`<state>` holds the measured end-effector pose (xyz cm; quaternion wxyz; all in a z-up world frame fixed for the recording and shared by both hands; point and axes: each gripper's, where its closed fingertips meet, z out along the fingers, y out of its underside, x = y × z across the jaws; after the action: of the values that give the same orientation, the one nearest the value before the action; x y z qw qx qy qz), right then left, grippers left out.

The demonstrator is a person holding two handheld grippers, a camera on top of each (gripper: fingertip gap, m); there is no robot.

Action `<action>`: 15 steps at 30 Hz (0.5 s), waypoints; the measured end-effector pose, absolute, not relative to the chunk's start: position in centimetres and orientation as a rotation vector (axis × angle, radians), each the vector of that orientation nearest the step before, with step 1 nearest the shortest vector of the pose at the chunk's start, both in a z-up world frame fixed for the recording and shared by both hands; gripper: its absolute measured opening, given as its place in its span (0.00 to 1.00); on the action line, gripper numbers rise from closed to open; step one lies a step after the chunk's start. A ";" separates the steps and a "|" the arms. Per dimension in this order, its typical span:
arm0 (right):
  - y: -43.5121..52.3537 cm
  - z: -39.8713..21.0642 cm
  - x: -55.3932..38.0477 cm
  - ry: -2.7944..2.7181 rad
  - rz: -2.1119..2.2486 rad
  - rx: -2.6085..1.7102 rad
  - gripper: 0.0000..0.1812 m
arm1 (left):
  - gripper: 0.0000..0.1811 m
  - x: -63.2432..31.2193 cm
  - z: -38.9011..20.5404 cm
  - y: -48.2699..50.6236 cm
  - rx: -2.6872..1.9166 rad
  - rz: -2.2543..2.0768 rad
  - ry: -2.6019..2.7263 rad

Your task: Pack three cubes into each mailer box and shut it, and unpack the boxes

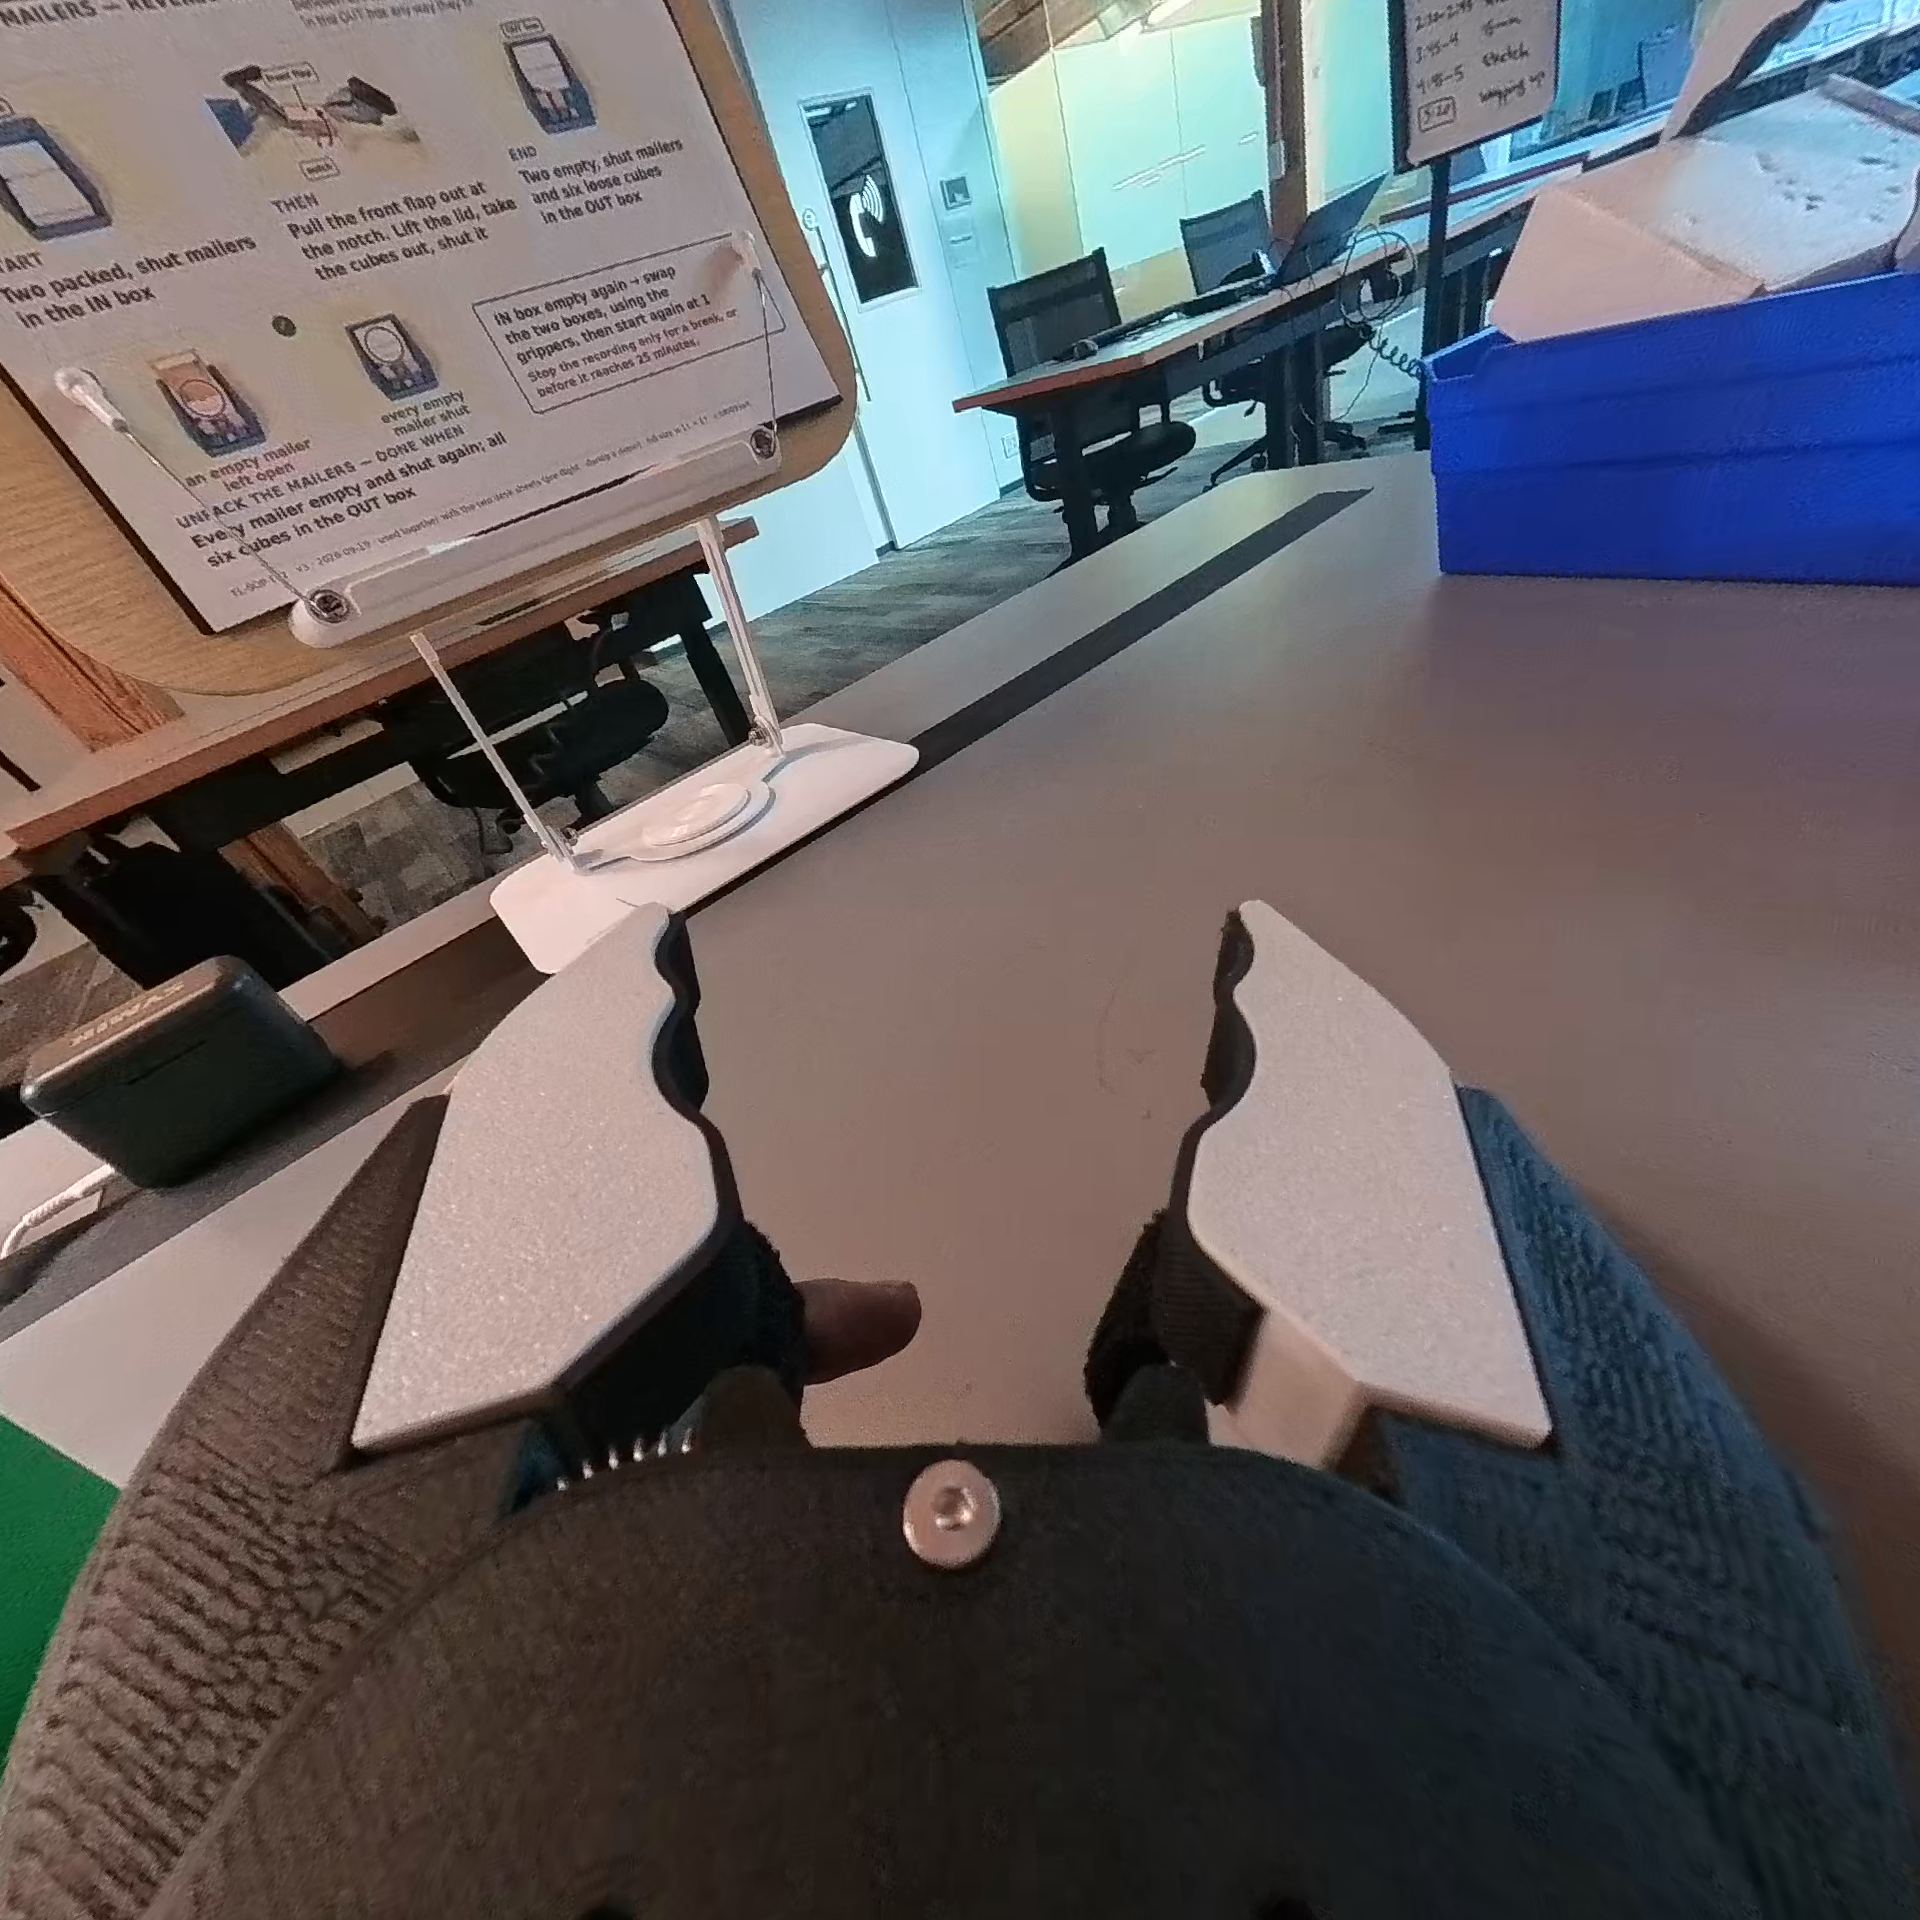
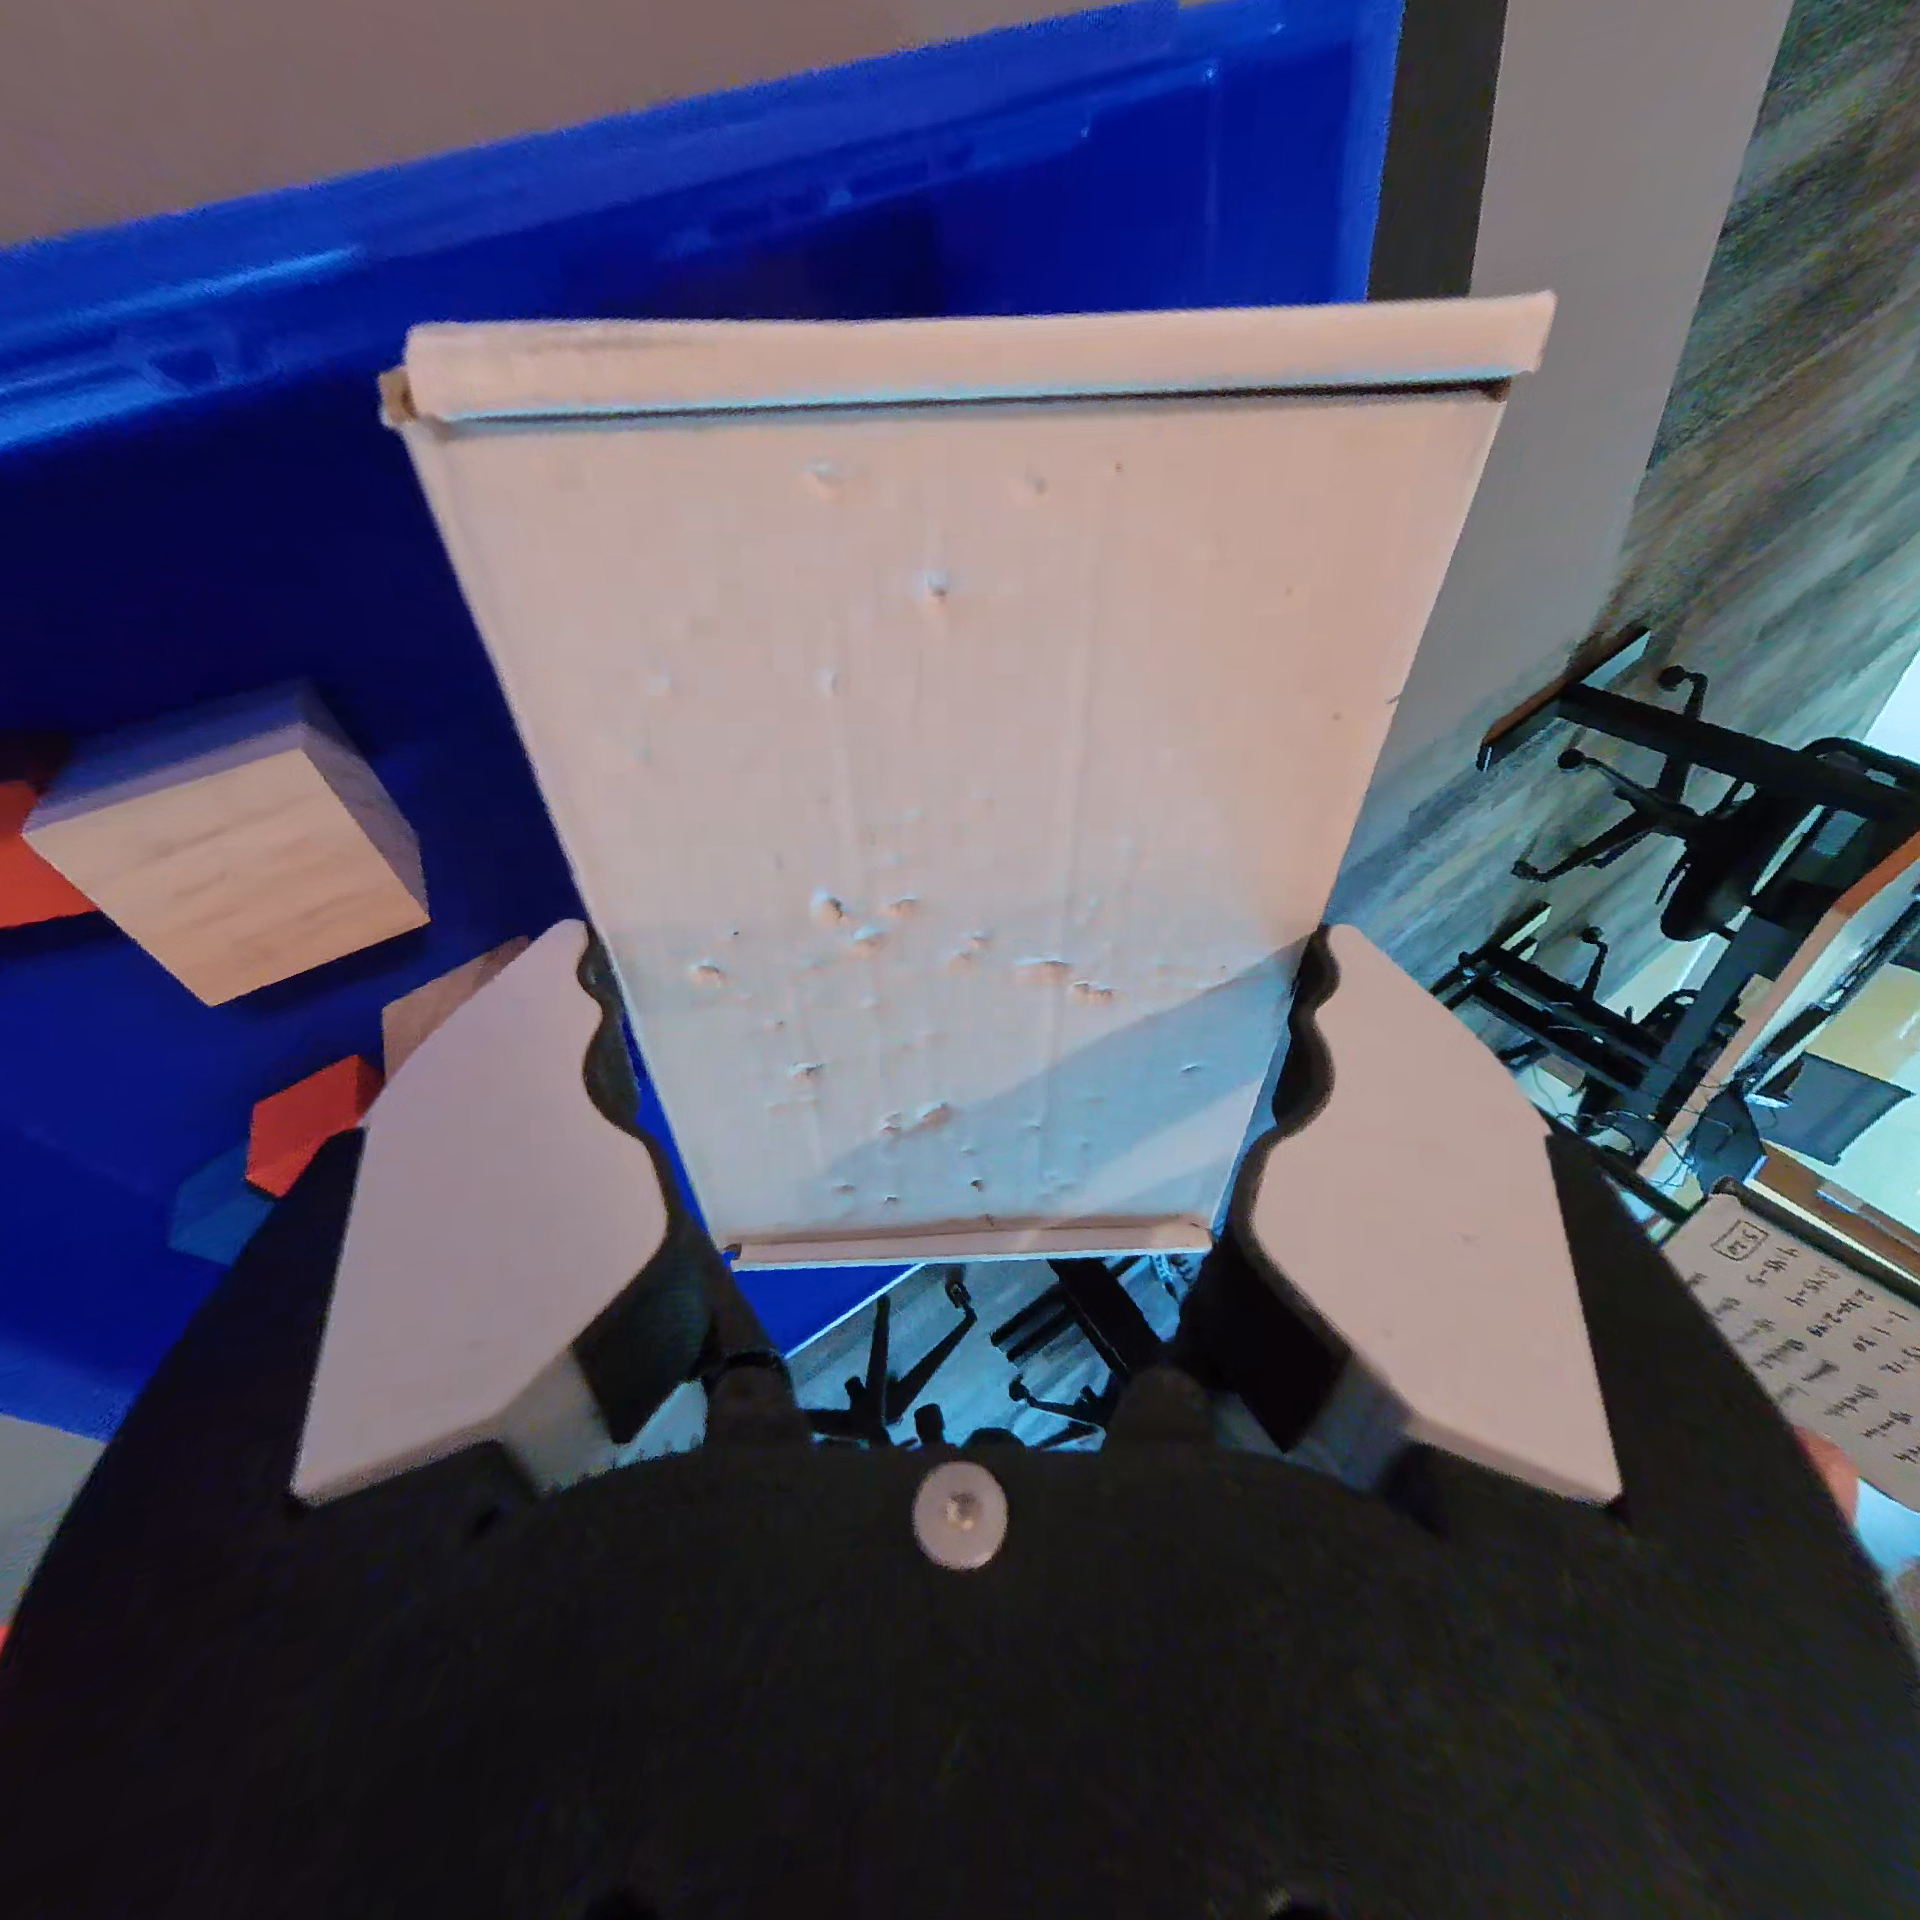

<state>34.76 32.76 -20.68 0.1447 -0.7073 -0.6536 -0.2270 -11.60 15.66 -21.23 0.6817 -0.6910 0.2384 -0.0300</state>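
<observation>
- Your right tool (image 2: pixel 951 961) pinches a white mailer box (image 2: pixel 935 769) by its two side edges, one finger (image 2: pixel 488 1195) on each side, the box's broad, dented face turned toward the camera.
- You hold that box with its closed front flap at the far end, in front of a blue bin (image 2: pixel 260 436); whether it touches the bin cannot be told.
- Inside that bin, left of the box, you have loose cubes: a plain wooden cube (image 2: pixel 229 842), a red cube (image 2: pixel 307 1117) nearer your finger, and a blue cube (image 2: pixel 213 1205) just below it. More red shows at the left edge.
- Your left tool (image 1: pixel 956 914) is spread wide with nothing between its fingers (image 1: pixel 551 1174), hovering low over the bare grey counter (image 1: pixel 1351 831).
- A fingertip (image 1: pixel 862 1330) of your hand shows behind the left finger's base.
- Ahead and left of that tool, a white stand (image 1: pixel 707 821) rests on the counter and carries an instruction board (image 1: pixel 416 270).
- A dark green case (image 1: pixel 177 1070) sits on the counter's left edge, near the stand.
- Far right in the left wrist view, stacked blue bins (image 1: pixel 1683 447) stand on the counter, with white mailer cardboard (image 1: pixel 1704 197) rising out of the top one.
</observation>
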 end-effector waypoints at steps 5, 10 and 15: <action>33.0 -20.5 34.9 -1.927 -0.747 -2.012 0.65 | 0.52 -11.6 -21.3 15.7 -1.552 -0.062 0.538; 33.6 -21.0 35.9 -1.970 -0.867 -1.995 0.60 | 0.52 -11.6 -21.3 15.7 -1.551 -0.061 0.540; 33.6 -21.7 35.9 -1.944 -0.808 -2.020 0.56 | 0.52 -11.6 -21.3 15.7 -1.553 -0.063 0.541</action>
<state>35.93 33.58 -21.72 0.1118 -0.6881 -0.6621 -0.2752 -11.57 15.68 -21.31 0.6803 -0.6916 0.2412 -0.0278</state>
